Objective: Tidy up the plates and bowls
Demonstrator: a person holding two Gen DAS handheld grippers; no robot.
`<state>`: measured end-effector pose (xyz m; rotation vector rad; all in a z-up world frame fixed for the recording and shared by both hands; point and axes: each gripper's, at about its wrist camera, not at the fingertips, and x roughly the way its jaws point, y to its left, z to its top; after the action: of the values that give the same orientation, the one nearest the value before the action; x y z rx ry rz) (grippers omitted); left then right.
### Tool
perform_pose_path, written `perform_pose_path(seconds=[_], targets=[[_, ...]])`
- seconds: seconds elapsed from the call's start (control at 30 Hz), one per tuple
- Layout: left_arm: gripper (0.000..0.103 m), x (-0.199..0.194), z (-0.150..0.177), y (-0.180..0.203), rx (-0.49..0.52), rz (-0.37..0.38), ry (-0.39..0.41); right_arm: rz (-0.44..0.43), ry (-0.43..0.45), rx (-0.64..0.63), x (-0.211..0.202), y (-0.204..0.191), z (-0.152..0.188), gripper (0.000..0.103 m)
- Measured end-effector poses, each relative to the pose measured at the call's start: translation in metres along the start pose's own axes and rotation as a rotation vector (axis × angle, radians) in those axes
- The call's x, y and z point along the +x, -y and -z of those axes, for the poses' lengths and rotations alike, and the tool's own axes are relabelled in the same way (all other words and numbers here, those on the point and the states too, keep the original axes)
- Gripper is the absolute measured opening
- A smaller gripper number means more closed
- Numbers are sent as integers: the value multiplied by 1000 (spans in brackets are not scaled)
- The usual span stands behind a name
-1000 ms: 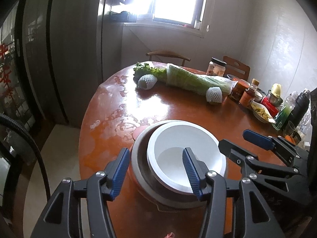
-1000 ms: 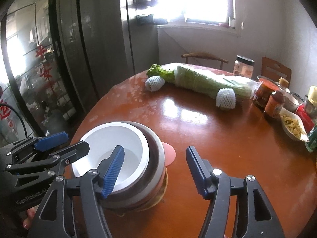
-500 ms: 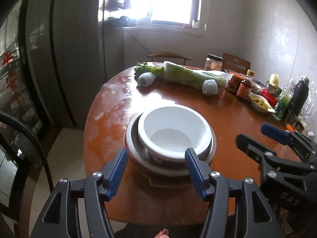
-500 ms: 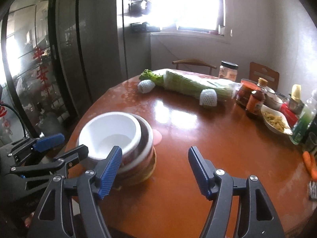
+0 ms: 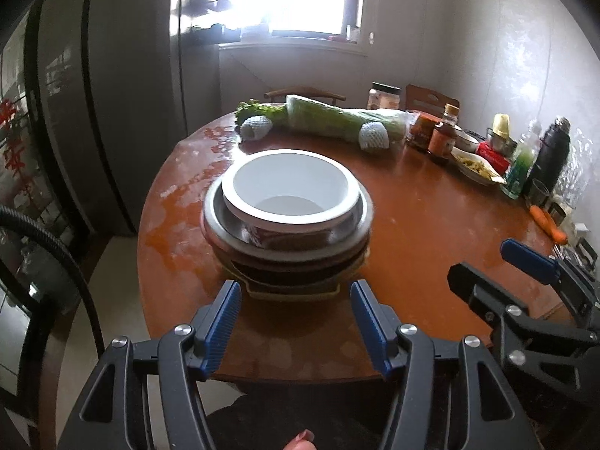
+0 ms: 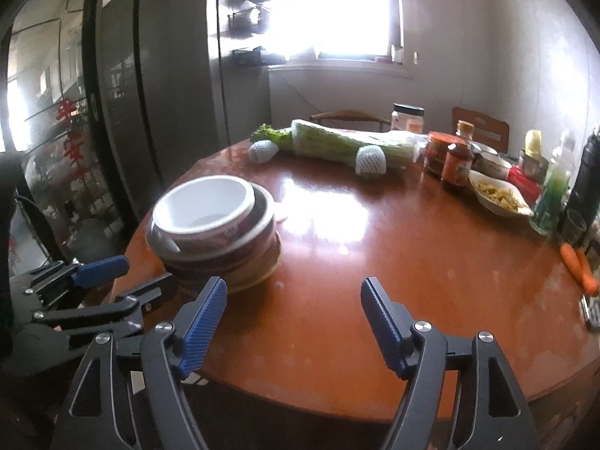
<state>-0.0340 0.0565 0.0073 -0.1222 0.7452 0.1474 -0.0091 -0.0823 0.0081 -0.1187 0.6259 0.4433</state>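
A white bowl (image 5: 288,195) sits on top of a stack of bowls and plates (image 5: 288,258) near the left front edge of the round brown table (image 5: 431,232). The stack also shows in the right wrist view (image 6: 221,240). My left gripper (image 5: 296,318) is open and empty, just in front of the stack, off the table edge. My right gripper (image 6: 294,322) is open and empty over the table's front edge, right of the stack. Each gripper shows in the other's view: the right one (image 5: 525,285), the left one (image 6: 97,285).
Wrapped greens (image 6: 337,146) and two white foam nets (image 6: 369,161) lie at the back. Jars, sauce bottles (image 6: 455,161), a dish of food (image 6: 498,195), a green bottle and a black flask crowd the right side. Carrots (image 6: 579,266) lie at the right edge. Chairs stand behind.
Both grippers have pulled back and lowered away from the stack, from over the bowl to beyond the table's front edge. The stack has stayed put.
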Motion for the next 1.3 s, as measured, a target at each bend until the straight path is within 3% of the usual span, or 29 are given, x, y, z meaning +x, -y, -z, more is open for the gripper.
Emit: perform_pose_path(seconds=[0.37, 1.3], targets=[[61, 4, 6, 7, 7, 6, -6, 54, -9, 44, -2, 17, 17, 76], [61, 13, 10, 6, 6, -30, -33, 55, -36, 25, 2, 12, 24, 76]])
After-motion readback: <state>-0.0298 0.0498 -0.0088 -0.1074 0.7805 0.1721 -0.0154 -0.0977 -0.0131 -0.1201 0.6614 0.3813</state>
